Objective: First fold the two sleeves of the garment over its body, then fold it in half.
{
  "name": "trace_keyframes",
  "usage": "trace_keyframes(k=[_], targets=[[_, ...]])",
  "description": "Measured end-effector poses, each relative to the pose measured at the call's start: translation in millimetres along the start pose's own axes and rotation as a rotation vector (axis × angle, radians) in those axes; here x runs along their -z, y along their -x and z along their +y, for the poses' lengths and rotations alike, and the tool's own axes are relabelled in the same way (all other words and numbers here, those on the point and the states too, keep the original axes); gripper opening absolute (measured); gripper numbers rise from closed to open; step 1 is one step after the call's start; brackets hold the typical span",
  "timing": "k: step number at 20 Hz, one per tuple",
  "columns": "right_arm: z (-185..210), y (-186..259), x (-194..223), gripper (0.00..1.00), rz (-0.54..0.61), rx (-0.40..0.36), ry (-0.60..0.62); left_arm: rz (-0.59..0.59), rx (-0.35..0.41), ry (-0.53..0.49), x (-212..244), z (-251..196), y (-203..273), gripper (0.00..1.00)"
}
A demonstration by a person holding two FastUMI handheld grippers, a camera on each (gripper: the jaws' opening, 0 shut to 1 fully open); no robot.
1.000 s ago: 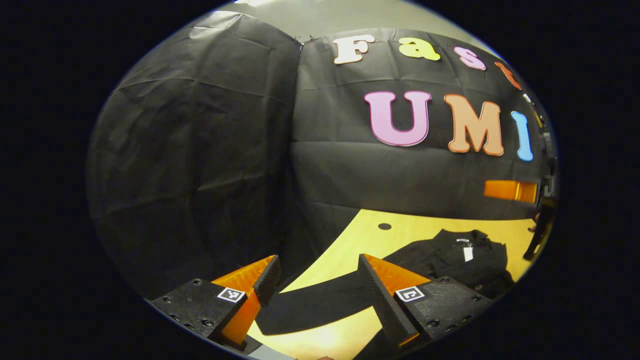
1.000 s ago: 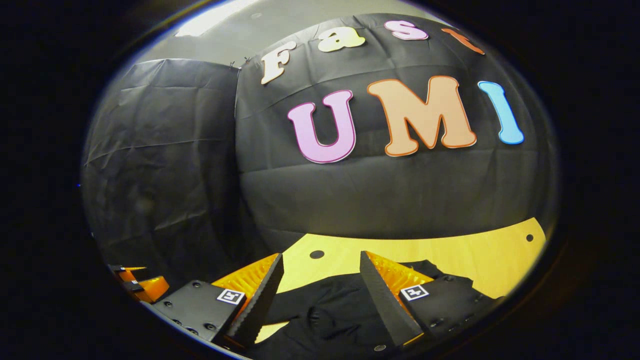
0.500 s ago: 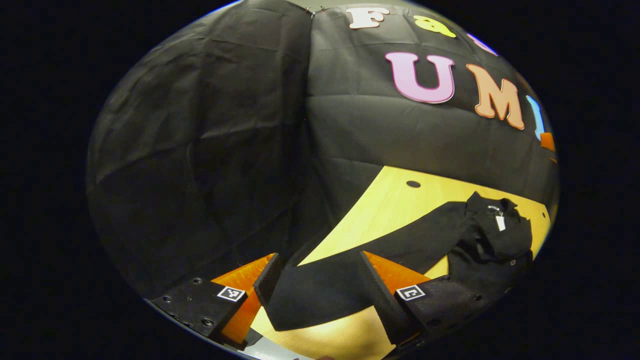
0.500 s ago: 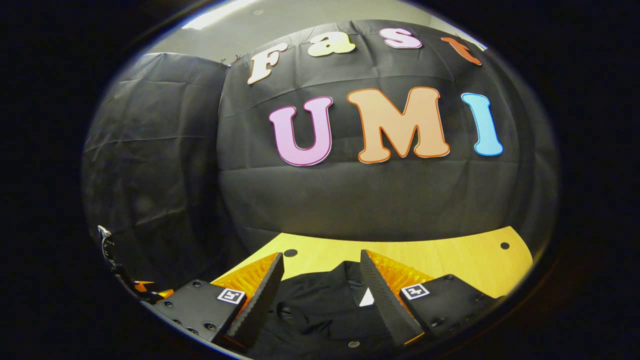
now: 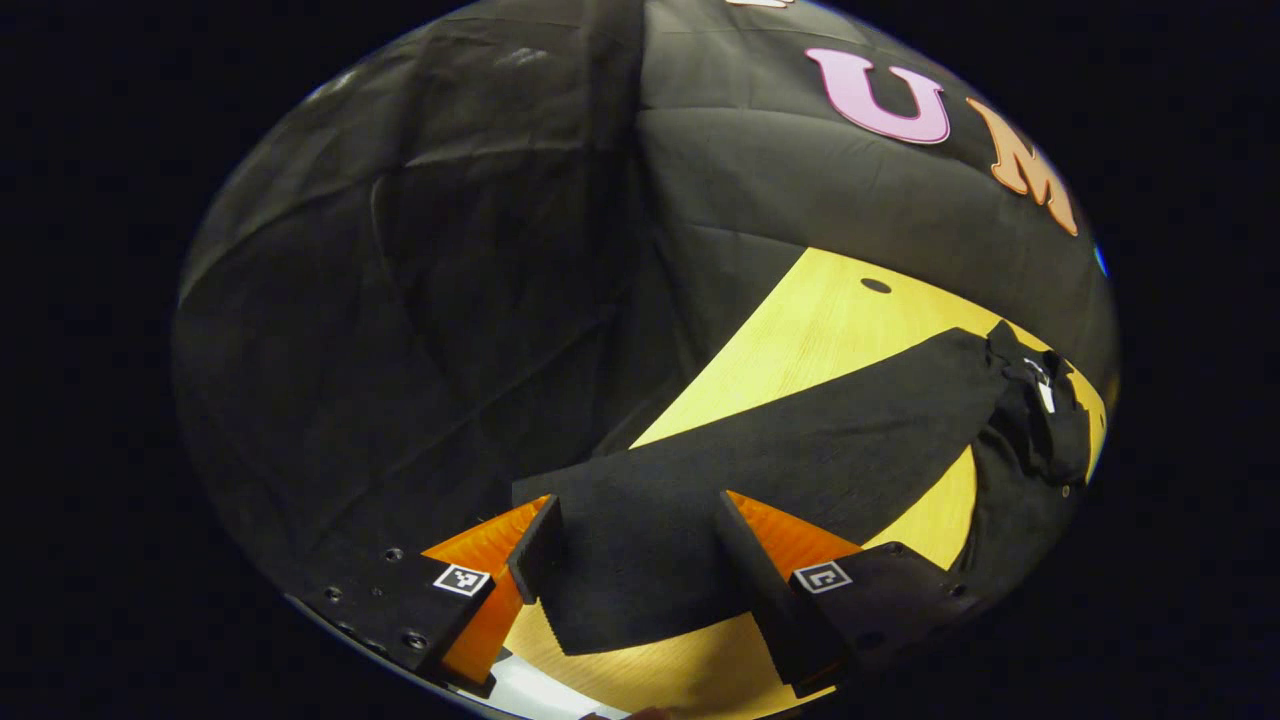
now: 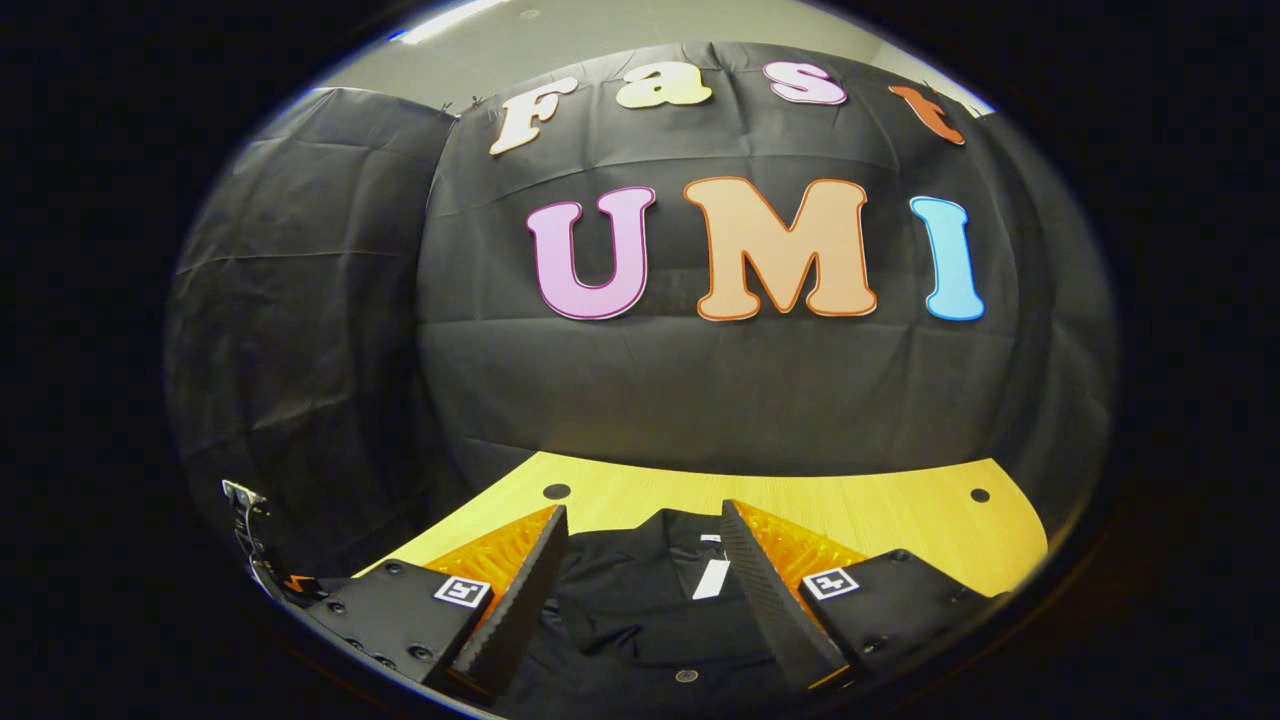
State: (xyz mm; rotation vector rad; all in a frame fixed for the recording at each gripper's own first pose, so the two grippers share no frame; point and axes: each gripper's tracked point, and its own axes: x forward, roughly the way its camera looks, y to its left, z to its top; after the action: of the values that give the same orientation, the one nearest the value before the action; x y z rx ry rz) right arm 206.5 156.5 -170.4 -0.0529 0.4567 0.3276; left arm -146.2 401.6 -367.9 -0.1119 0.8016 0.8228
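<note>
A black long-sleeved garment lies on the yellow wooden table (image 5: 800, 340). In the left gripper view one sleeve (image 5: 800, 440) stretches flat from the collar with a white tag (image 5: 1045, 395) down to its cuff. My left gripper (image 5: 640, 570) stands open with the cuff end between its fingers, just above the cloth. In the right gripper view the garment's collar and body (image 6: 640, 610) with a white tag (image 6: 712, 578) lie between the fingers of my open right gripper (image 6: 640, 590), which hovers over them.
The black cloth booth wall rises right behind the table. Small round holes (image 6: 556, 491) (image 6: 979, 495) mark the tabletop's far corners. The table's near edge (image 5: 540, 690) runs just under the left gripper. Part of the other gripper shows at the lower left of the right gripper view (image 6: 250, 540).
The left gripper has tilted down and moved forward, so the sleeve cuff now lies between its fingers. The right gripper shifted slightly, bringing the collar and tag between its fingers.
</note>
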Motion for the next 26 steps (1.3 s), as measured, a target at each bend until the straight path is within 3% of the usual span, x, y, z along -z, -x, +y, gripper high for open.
trace_keyframes(k=[2, 3, 6, 9, 11, 12, 16, 21, 24, 26], targets=[[1, 3, -2, 0.92, -0.005, 0.001, 0.005, 0.044, -0.003, 0.022, 16, 6, -2, 0.94], [0, 5, -1, 1.00, -0.006, 0.001, 0.008, 0.002, -0.001, 0.033, 10, 6, 0, 0.94], [-3, 10, 2, 0.93, 0.004, 0.006, 0.010, -0.020, 0.028, 0.009, 11, 1, 0, 0.95], [-12, 21, 3, 0.97, -0.001, 0.003, -0.002, 0.000, 0.049, -0.044, 18, -11, 3, 0.48], [-23, 27, 1, 0.93, -0.012, 0.010, -0.010, 0.026, 0.042, -0.074, 19, -13, 7, 0.16], [-28, 29, 1, 1.00, -0.013, 0.014, -0.015, 0.043, 0.059, -0.059, 18, -24, 12, 0.00], [-57, 41, 5, 0.97, -0.017, 0.035, -0.040, -0.027, 0.124, -0.009, -26, -57, 35, 0.00], [-96, 53, 19, 1.00, -0.005, 0.071, -0.076, -0.150, 0.239, -0.064, -101, -130, 67, 0.00], [-121, 62, 25, 0.93, 0.004, 0.097, -0.109, -0.234, 0.311, -0.102, -136, -178, 88, 0.00], [-141, 71, 27, 0.98, -0.001, 0.122, -0.124, -0.280, 0.370, -0.131, -151, -218, 101, 0.00]])
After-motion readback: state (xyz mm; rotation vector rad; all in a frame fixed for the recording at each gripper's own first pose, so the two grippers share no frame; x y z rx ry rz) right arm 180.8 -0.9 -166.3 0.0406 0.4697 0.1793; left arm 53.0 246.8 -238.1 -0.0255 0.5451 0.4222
